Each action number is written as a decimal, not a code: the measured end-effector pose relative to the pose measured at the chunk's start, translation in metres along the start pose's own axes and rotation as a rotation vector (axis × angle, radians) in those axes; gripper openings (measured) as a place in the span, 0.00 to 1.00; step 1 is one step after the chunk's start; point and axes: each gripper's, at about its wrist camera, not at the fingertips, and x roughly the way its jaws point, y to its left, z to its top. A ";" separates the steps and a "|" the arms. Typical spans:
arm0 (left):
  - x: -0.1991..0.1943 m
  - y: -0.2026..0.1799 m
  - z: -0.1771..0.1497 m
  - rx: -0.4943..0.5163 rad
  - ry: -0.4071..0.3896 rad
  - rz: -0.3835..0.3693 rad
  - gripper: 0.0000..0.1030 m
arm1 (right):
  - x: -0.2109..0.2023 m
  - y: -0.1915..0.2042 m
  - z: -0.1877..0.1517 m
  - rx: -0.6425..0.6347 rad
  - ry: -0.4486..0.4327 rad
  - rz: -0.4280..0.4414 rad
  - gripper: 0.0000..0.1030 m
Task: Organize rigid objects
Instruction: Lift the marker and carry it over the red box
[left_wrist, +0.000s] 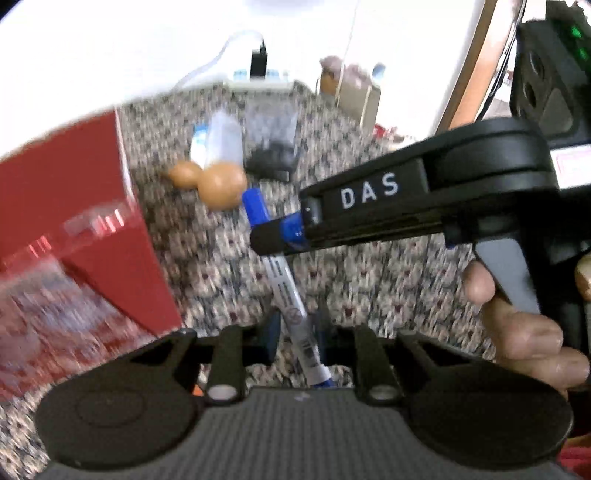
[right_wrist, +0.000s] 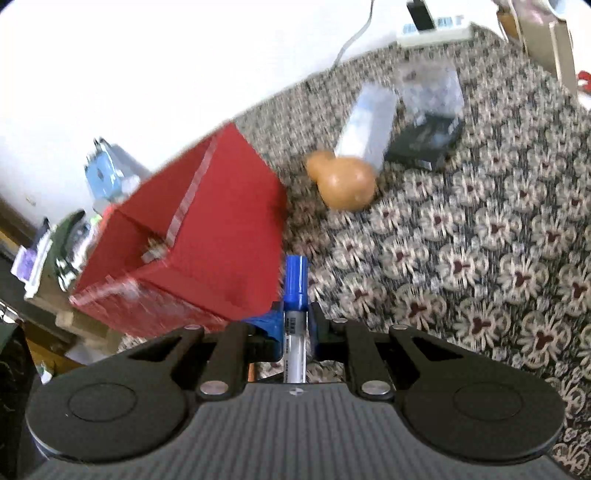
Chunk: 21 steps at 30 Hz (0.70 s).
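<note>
The right tool (right_wrist: 294, 325) pinched a blue-capped marker (right_wrist: 295, 295) between its blue pads, the silver barrel running back toward the camera and the cap pointing forward, lifted above the patterned tabletop (right_wrist: 480, 258). From the left wrist view the same marker (left_wrist: 291, 306) showed its white barrel with small printed text too blurred to read, a barcode and a round prohibition symbol near the lower end. The right tool (left_wrist: 275, 236) crossed that view from the right, and the white letters "DAS" could be read on its black finger. A person's hand (left_wrist: 524, 317) held its handle, fingers wrapped on the grey trigger.

The left tool (left_wrist: 295, 343) sat low in its own view with its jaws drawn fairly near each other on either side of the marker's lower end; whether its pads pressed on the barrel could not be told.

A red box (right_wrist: 207, 236) stood to the left, just beside the marker, a strip of clear tape along its top. Farther off on the flowered cloth lay a tan gourd-shaped piece (right_wrist: 341, 179), touching a clear plastic tube-like case (right_wrist: 369, 125), with a dark box (right_wrist: 424, 142) and a clear container (right_wrist: 428, 88) just beside it. A white power strip (right_wrist: 436, 31) lay at the tabletop's far edge.
</note>
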 end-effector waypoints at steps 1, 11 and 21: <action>-0.010 0.002 0.004 0.003 -0.021 0.000 0.15 | -0.002 0.005 0.004 -0.005 -0.016 0.006 0.00; -0.072 0.066 0.054 0.014 -0.190 0.059 0.15 | -0.005 0.080 0.064 -0.115 -0.159 0.101 0.00; -0.069 0.156 0.065 -0.042 -0.109 0.143 0.15 | 0.075 0.150 0.098 -0.247 -0.077 0.096 0.00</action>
